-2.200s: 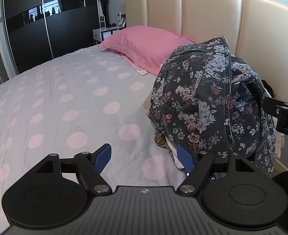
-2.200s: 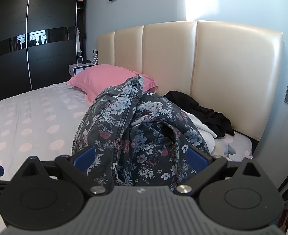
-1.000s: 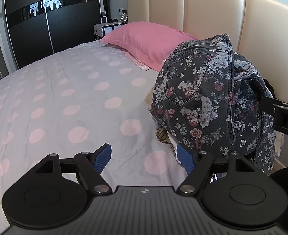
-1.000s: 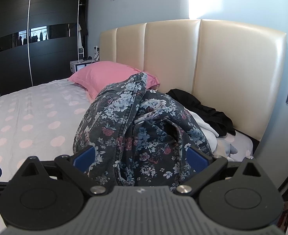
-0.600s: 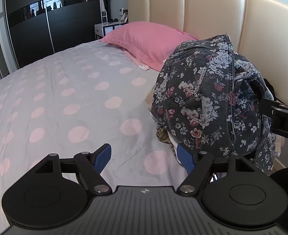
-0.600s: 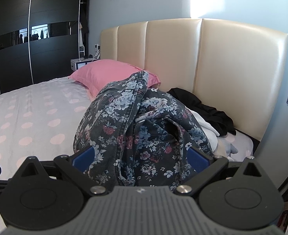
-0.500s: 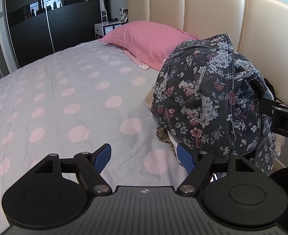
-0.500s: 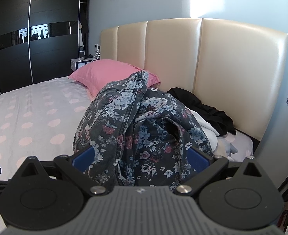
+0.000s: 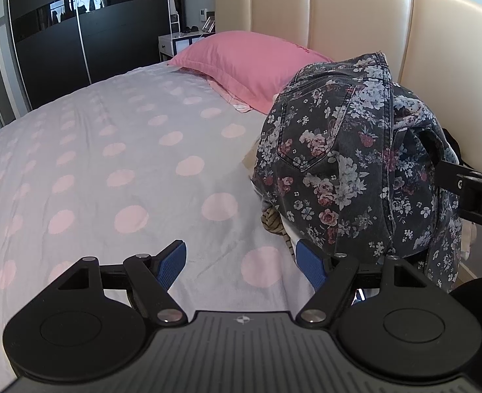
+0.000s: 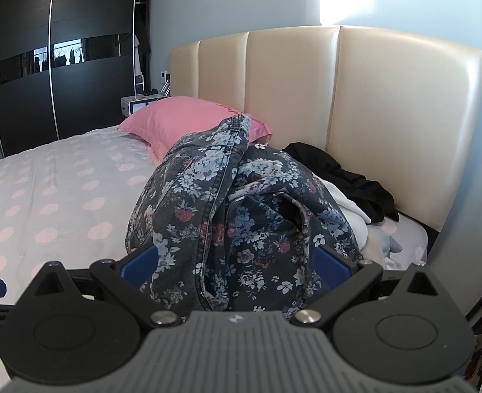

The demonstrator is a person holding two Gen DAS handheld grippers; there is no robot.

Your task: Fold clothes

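Floral jeans heaped at the head of the bed, both grippers poised to lift them.

The floral jeans sit crumpled on a clothes pile by the headboard, beside the pink pillow. The left gripper has its jaws spread over bare bedspread; the right gripper has its jaws spread around denim, not pinching. Best to grasp the waistband, not a bunched fold, then carry the jeans to the open bedspread to flatten.
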